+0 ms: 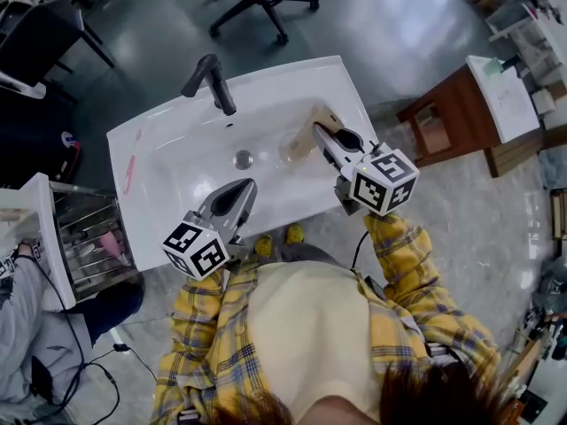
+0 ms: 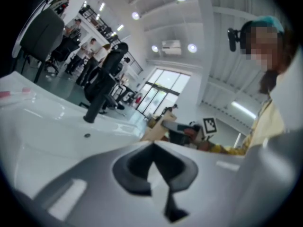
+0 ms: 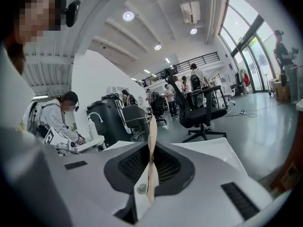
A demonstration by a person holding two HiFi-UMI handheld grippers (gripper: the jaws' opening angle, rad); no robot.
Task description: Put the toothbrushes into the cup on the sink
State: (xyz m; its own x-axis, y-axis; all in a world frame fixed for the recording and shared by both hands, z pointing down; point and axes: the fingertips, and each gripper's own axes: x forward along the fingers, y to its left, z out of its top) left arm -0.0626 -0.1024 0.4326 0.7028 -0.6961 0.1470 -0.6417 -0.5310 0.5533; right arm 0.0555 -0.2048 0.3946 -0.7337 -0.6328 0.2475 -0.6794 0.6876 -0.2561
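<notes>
We find the right gripper (image 1: 321,135) with its fingers pinching the wall of the tan cup (image 1: 326,113) at the right side of the sink (image 1: 177,149), in our judgement to position it. The left gripper (image 1: 241,189) has its fingers pressed together, empty. A pink toothbrush (image 1: 130,168) lies on the sink's left rim, well apart from the cup.

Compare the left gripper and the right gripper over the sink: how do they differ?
The right gripper is shut on a thin tan item; the left gripper has its jaws together on nothing. The right gripper reaches out over the sink, beside the clear cup; the left gripper sits near its front edge. Both carry a marker cube.
</notes>
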